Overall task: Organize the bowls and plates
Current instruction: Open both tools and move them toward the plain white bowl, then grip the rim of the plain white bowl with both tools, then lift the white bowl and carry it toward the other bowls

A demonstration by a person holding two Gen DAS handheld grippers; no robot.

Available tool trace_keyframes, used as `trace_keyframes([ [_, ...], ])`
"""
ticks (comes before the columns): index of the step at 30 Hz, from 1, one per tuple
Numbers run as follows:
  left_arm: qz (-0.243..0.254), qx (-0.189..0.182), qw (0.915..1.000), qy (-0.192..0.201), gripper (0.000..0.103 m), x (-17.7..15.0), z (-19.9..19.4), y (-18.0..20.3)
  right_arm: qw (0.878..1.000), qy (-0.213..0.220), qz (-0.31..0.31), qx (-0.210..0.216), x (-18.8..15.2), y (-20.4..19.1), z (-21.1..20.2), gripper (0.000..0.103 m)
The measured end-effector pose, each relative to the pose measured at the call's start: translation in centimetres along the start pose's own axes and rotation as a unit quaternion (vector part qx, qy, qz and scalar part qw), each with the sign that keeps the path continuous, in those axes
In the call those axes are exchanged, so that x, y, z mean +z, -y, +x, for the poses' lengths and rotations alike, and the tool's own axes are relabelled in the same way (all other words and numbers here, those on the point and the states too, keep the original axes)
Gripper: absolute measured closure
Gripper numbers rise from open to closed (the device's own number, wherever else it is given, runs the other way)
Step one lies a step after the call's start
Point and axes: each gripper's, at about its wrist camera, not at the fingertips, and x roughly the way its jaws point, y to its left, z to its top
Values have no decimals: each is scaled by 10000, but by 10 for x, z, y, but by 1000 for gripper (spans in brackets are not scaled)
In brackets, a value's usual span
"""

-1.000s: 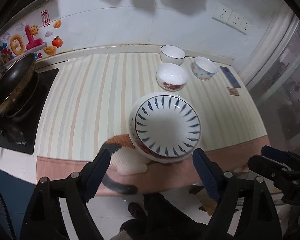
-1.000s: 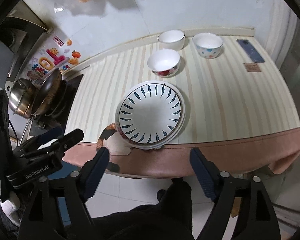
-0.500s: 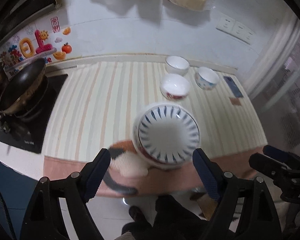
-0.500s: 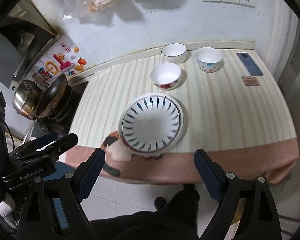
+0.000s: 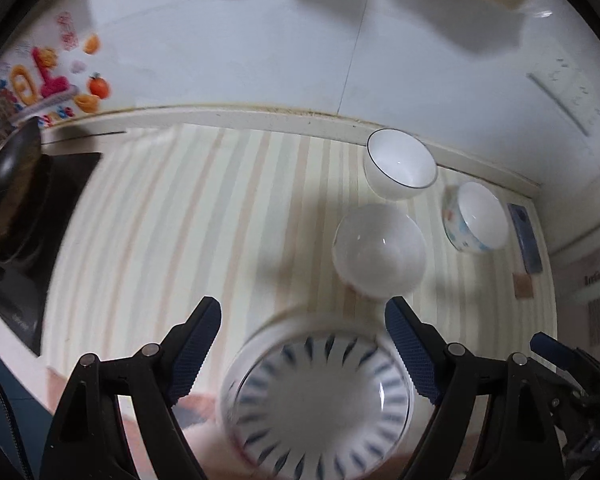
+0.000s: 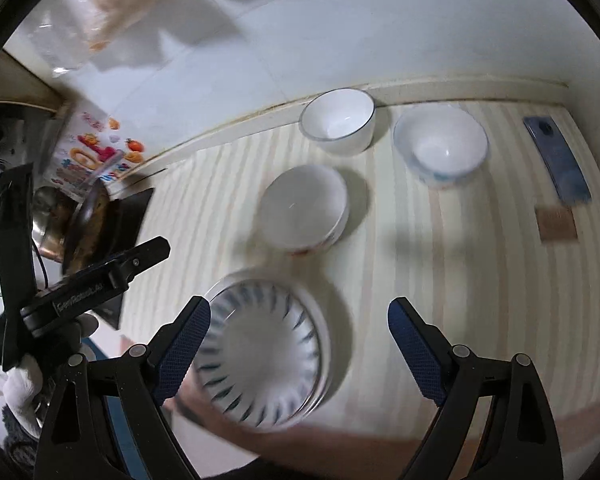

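Both tools wide open, nothing between the pads. Left tool (image 5: pixel 303 334) hangs over the near edge of the counter (image 5: pixel 180 216), angled down; the plate stack (image 5: pixel 320 400) sits just below and between its fingers, not touched. Right tool (image 6: pixel 299 338) same pose, offset to the right of the stack (image 6: pixel 264 352): its left finger overlaps the stack's rim in view, contact not clear because of blur. Top plate is white with blue radial dashes; more rims show under it. Three bowls behind the stack, all upright: red-patterned bowl (image 6: pixel 304 210) closest, just past the plates; plain white bowl (image 6: pixel 338 120) with a dark rim at the back by the wall; blue-dotted bowl (image 6: pixel 440 148) to its right. The bowls stand near one another but apart. A phone (image 6: pixel 558 160) and a small brown square (image 6: pixel 556 224) lie at the far right of the striped cloth. Wok (image 5: pixel 8 160) on the stove (image 5: pixel 60 184) at left. Left tool's body (image 6: pixel 80 292) is visible in the right view, held in a white glove (image 6: pixel 24 384).
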Motion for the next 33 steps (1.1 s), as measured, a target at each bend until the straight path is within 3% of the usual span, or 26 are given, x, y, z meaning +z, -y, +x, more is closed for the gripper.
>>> trace_keyframes([
  [6,19,-116,9984,-546,19,32,75,10,9995,-298,83,73,57,28,64,10],
  [11,73,-333,9954,-892,20,47,124,14,9971,-588,417,235,78,48,116,14],
  [13,93,-377,9946,-967,25,51,134,14,9956,-705,565,252,80,54,134,23],
  [14,118,-429,9938,-1023,33,53,140,14,9948,-763,617,267,82,56,141,25],
  [16,150,-494,9930,-1062,45,54,147,14,9927,-875,753,339,81,61,155,35],
  [18,161,-561,9916,-1150,65,53,154,14,9908,-958,854,422,80,63,166,47],
  [21,165,-659,9900,-1240,77,50,159,13,9911,-997,825,323,74,59,173,66],
  [23,199,-753,9893,-1230,78,48,157,17,9908,-1019,824,341,71,57,176,73],
  [33,350,-812,9905,-1051,81,37,139,38,9938,-871,672,184,69,48,167,73],
])
